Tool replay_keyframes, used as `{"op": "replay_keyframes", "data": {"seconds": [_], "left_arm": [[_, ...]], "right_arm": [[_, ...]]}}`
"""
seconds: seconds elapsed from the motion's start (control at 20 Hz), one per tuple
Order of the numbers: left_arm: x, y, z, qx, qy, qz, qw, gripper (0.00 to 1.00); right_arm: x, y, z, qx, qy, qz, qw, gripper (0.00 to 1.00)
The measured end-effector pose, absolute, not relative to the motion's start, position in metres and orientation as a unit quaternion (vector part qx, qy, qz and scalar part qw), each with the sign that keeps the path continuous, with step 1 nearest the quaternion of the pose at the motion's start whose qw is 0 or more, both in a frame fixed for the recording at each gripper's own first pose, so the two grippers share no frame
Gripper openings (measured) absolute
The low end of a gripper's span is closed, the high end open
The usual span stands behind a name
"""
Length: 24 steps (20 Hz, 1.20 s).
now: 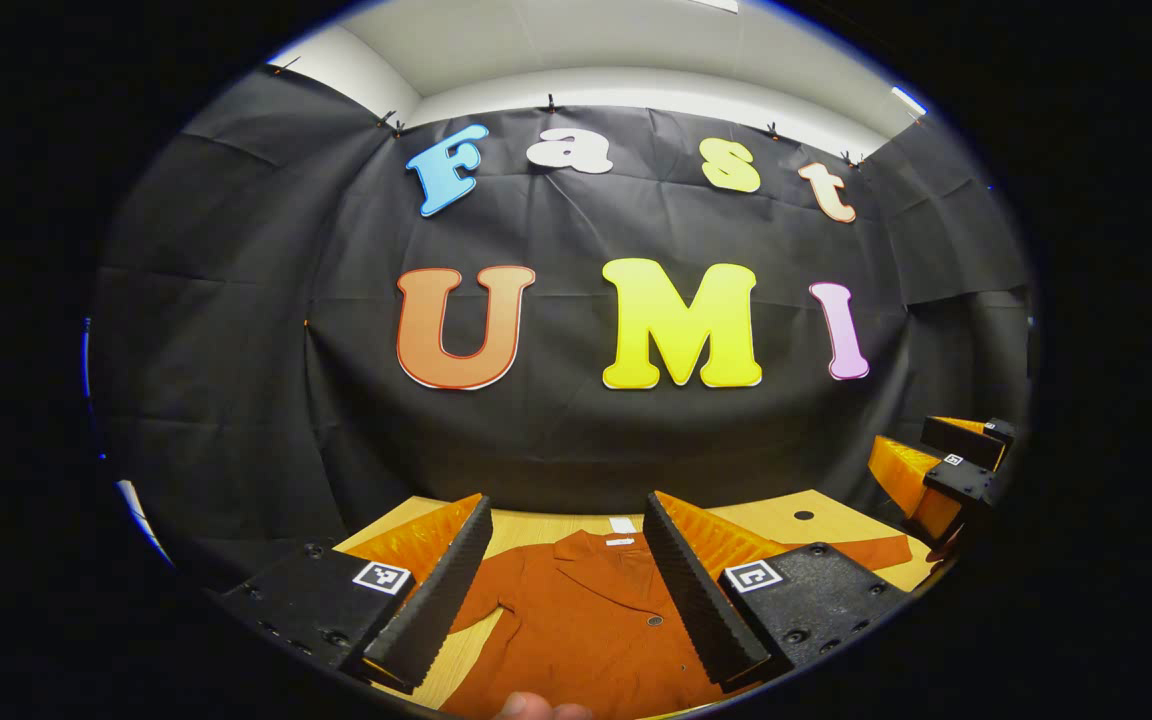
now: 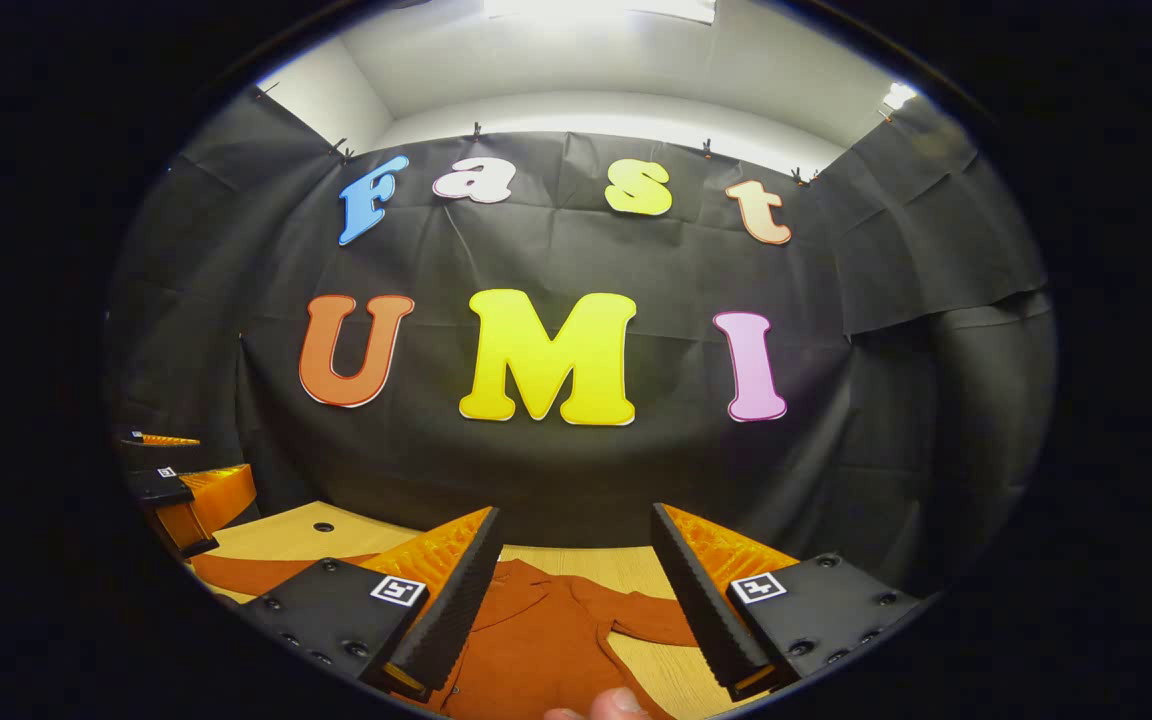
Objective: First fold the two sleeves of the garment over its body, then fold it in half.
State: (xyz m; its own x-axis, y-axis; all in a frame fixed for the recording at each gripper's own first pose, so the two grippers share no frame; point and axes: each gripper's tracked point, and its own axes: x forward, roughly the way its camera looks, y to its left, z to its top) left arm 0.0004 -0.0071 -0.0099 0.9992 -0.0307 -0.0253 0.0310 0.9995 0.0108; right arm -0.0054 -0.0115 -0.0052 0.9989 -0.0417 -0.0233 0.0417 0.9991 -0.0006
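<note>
- Rust-orange garment spread flat on the wooden worktop, low centre of the left gripper view, collar toward the black cloth wall, buttons down the front.
- One sleeve stretched out toward the lower right of that view, lying on the wood, not folded over the body.
- Small white tag just beyond the collar, on the wood.
- Same garment at the bottom centre of the right gripper view; one sleeve bent on the wood right of the body, the other reaching toward the lower left.
- Left gripper held above the garment, fingers spread wide with nothing between them; collar and chest visible through the gap.
- Right gripper likewise spread wide, nothing clasped, above the garment's collar area.
- Right gripper seen again at the right edge of the left gripper view, apart from the cloth.
- Left gripper seen again at the left edge of the right gripper view, above the worktop's corner.
- Fingertip of a hand at the bottom edge of the left gripper view; another at the bottom edge of the right gripper view.
- Dark round hole in the worktop, right of the collar.
- Black cloth wall behind the worktop, clipped up below a pale ceiling.
</note>
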Motion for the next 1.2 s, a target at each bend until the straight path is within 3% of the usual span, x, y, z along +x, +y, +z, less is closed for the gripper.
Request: {"op": "replay_keyframes", "data": {"seconds": [1.2], "left_arm": [[0.016, -0.028, -0.021, 0.003, 0.03, -0.028, 0.999, 0.98]], "right_arm": [[0.013, -0.043, -0.022, 0.004, 0.034, -0.037, 0.999, 0.94]]}}
